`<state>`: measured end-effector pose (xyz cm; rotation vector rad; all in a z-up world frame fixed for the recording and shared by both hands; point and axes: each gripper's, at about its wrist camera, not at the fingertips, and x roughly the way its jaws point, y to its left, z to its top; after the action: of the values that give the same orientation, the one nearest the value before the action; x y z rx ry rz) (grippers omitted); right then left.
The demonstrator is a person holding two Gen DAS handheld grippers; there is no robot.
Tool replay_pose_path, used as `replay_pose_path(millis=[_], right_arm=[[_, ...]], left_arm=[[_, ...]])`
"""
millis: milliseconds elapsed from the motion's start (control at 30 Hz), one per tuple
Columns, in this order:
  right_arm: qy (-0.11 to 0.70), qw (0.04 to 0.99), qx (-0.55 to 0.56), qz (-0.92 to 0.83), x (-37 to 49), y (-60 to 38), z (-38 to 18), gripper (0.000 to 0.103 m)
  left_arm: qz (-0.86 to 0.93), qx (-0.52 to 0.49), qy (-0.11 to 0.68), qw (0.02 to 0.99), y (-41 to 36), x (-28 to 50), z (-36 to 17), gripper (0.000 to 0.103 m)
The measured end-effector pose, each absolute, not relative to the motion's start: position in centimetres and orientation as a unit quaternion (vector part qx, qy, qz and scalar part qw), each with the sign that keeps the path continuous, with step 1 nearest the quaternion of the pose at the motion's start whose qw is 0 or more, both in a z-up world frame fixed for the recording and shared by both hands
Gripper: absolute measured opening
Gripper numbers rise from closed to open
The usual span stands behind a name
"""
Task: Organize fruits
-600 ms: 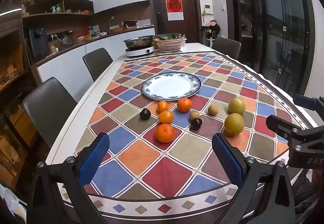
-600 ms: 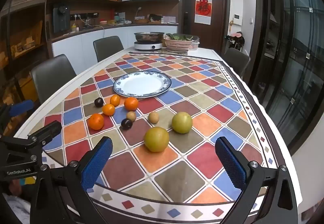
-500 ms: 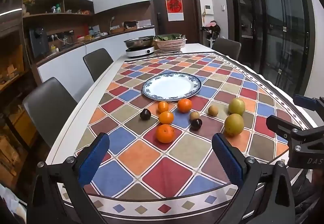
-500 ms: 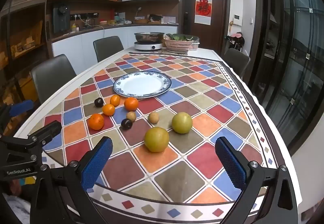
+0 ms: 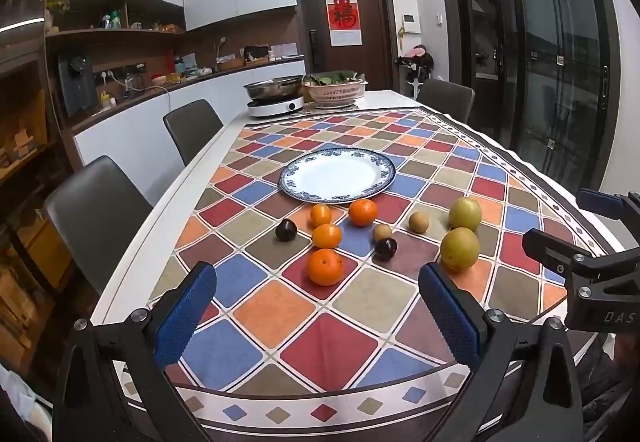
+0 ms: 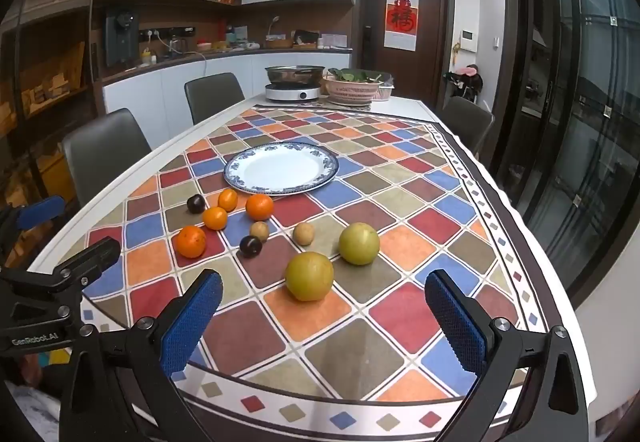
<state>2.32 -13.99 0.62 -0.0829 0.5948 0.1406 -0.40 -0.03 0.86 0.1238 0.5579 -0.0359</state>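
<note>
A white plate with a blue rim (image 5: 337, 175) (image 6: 281, 168) lies empty on the checked tablecloth. In front of it lie several oranges, the nearest (image 5: 325, 266) (image 6: 191, 240), two dark plums (image 5: 285, 229) (image 5: 385, 248), two small brown fruits (image 5: 418, 221) (image 5: 382, 231) and two yellow-green pears (image 5: 459, 248) (image 5: 464, 214). The near pear (image 6: 309, 275) sits just ahead of my right gripper. My left gripper (image 5: 316, 316) is open and empty above the near table edge, short of the nearest orange. My right gripper (image 6: 323, 324) is open and empty.
A hotplate with a steel pan (image 5: 274, 99) and a pink basket of greens (image 5: 335, 89) stand at the table's far end. Grey chairs (image 5: 94, 208) (image 5: 192, 128) line the left side and another (image 5: 446, 95) the far right. Glass doors are on the right.
</note>
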Motion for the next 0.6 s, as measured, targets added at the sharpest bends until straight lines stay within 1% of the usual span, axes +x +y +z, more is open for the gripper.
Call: replay_pose_path(millis=[600], right_arm=[[0.292,0.953,-0.041,0.069,2.32,-13.95,0.62,0.102]], left_arm=[[-0.021,0.059,0.274,0.96,-0.14,-0.41,0.51,0.103]])
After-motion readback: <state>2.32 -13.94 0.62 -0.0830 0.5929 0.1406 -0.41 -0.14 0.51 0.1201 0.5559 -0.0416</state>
